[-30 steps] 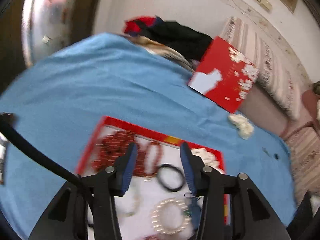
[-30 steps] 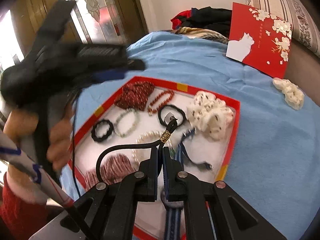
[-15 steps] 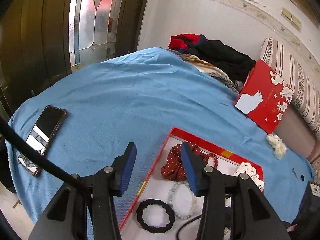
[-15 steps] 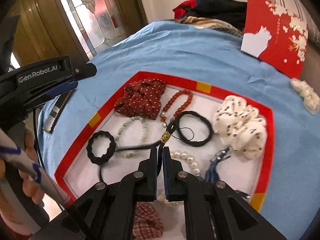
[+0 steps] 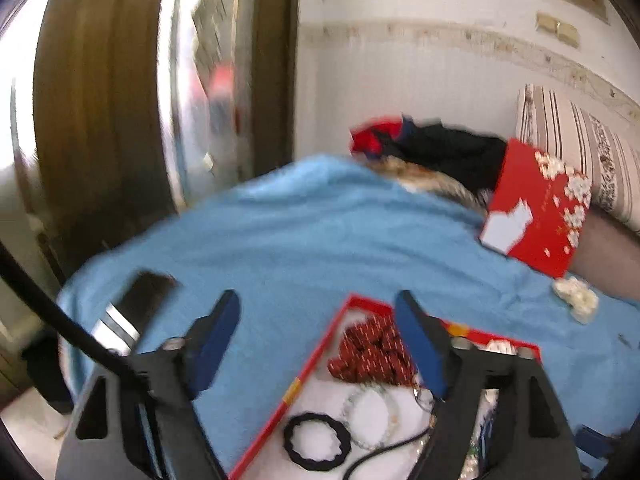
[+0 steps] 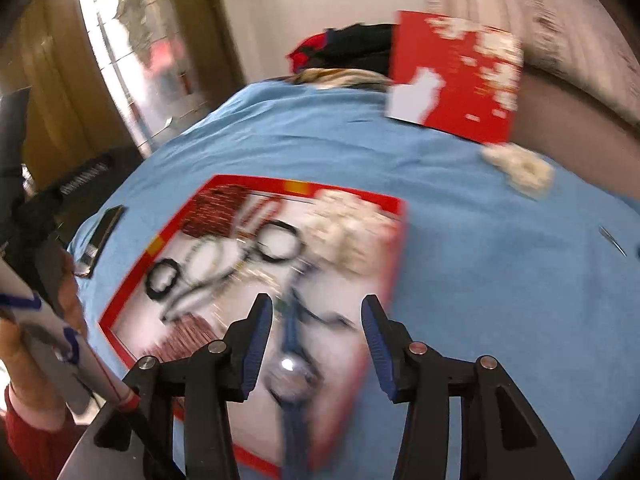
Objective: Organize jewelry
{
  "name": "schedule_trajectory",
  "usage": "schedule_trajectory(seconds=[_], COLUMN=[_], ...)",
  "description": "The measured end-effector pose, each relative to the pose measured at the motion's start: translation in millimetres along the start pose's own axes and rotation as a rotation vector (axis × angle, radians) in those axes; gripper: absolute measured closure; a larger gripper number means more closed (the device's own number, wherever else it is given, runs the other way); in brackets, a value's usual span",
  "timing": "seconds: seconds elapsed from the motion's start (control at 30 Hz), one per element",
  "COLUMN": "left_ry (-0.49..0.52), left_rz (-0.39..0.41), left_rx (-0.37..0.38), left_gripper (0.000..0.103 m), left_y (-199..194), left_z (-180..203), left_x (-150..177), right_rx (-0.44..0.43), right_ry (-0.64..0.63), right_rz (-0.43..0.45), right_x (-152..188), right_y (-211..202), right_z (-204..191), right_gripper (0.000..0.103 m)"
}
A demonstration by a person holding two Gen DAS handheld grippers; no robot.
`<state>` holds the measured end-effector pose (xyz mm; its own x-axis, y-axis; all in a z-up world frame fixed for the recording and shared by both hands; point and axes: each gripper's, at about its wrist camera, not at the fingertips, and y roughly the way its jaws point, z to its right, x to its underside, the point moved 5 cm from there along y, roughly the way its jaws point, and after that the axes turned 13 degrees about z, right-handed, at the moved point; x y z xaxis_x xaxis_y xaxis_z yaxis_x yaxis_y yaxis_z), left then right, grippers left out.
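Observation:
A red-rimmed tray point(image 6: 176, 220) lies on the blue cloth and holds jewelry and hair ties. In it are a dark red scrunchie point(image 6: 216, 212), a white scrunchie point(image 6: 348, 232), a black hair tie point(image 6: 278, 242), a black wavy ring point(image 6: 162, 280) and a black cord point(image 6: 208, 280). My right gripper point(image 6: 316, 304) hangs over the tray's near end, its jaws opening with nothing pressed between them. A blue-strapped watch point(image 6: 290, 372) lies below them. My left gripper point(image 5: 316, 308) is opening wide over the tray's left rim point(image 5: 316, 364), holding nothing.
A phone point(image 5: 132, 316) lies on the cloth left of the tray. A red card with a white cat point(image 6: 452, 80) leans at the back, beside a pile of clothes point(image 6: 344, 48). A loose white scrunchie point(image 6: 520, 168) lies at the far right. A person's hand point(image 6: 60, 292) is at the left.
My right gripper has opened and let go of the black cord, which now lies in the tray. My left gripper has opened wider and tipped upward.

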<state>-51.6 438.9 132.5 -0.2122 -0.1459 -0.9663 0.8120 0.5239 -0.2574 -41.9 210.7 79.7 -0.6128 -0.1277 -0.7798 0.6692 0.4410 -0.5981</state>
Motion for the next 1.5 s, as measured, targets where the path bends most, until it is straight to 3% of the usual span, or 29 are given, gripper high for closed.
schedule_trajectory(seconds=[0.07, 0.13, 0.2, 0.37, 0.43, 0.53, 0.67, 0.83, 1.17, 1.5], left_ry=[0.014, 0.011, 0.017, 0.088, 0.093, 0.080, 0.058, 0.097, 0.136, 0.129], left_rz=[0.099, 0.213, 0.260, 0.258, 0.241, 0.164, -0.010, -0.131, -0.242, -0.272], left_rx=[-0.056, -0.084, -0.095, -0.158, -0.148, -0.057, 0.075, 0.092, 0.157, 0.196], left_gripper=[0.005, 0.000, 0.000, 0.000, 0.000, 0.000, 0.000, 0.000, 0.000, 0.000], left_y=[-21.9, -53.0, -73.5, -132.9, -155.3, -183.7, -203.7, -217.9, -234.2, -236.4], left_z=[1.9, 4.6, 7.9, 28.4, 37.9, 52.7, 73.5, 85.4, 100.1, 100.7], left_x=[-11.3, -24.4, -31.1, -28.0, -23.7, -14.8, 7.9, 38.7, 75.3, 80.2], right_rx=[0.035, 0.075, 0.103, 0.163, 0.189, 0.202, 0.214, 0.218, 0.264, 0.307], right_ry=[0.031, 0.070, 0.106, 0.136, 0.131, 0.141, 0.130, 0.076, 0.076, 0.064], right_rz=[0.009, 0.015, 0.012, 0.036, 0.059, 0.082, 0.118, 0.158, 0.188, 0.170], right_x=[10.6, 23.7, 36.6, 59.1, 61.4, 63.8, 68.0, 75.5, 77.7, 82.8], right_y=[-20.1, -40.9, -57.8, -99.4, -112.6, -127.0, -143.0, -159.2, -178.0, -180.7], right_z=[21.5, 44.3, 62.1, 90.0, 95.7, 100.2, 99.1, 85.6, 91.7, 93.1], right_gripper=[0.052, 0.051, 0.051, 0.051, 0.051, 0.050, 0.047, 0.045, 0.040, 0.037])
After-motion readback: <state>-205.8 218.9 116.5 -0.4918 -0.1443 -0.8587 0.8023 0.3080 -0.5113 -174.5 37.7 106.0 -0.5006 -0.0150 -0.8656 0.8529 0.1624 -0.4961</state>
